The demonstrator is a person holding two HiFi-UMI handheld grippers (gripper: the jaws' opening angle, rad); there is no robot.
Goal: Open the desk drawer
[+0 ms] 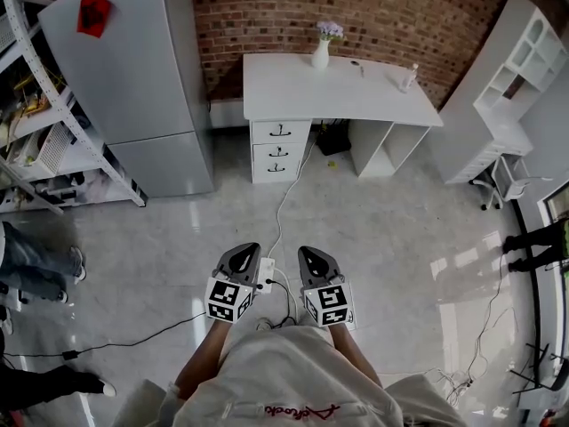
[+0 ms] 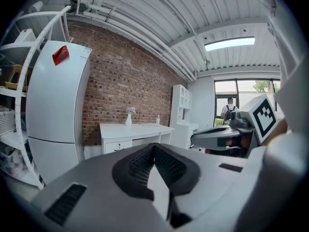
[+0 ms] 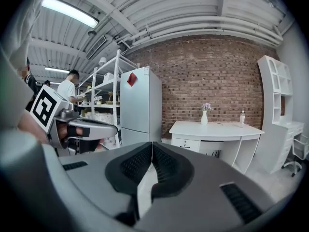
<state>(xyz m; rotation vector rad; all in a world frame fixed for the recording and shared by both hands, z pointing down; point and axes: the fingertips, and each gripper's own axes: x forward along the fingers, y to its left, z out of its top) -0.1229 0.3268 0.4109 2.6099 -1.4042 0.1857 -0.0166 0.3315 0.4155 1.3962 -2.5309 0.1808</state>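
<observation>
Left tongs (image 1: 246,249) and right tongs (image 1: 308,253) both clenched tip to tip on nothing, well apart from worktop (image 1: 293,83), its drawers (image 1: 278,150) closed.

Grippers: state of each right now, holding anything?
Left gripper: closed, holding nothing.
Right gripper: closed, holding nothing.

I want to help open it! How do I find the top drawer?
Find the brick wall; a white desk stands against it, beside the grey fridge. Three drawers are stacked under the desk's end nearest the fridge, below the vase. The top drawer sits right under the desktop, with the two others beneath it.
</observation>
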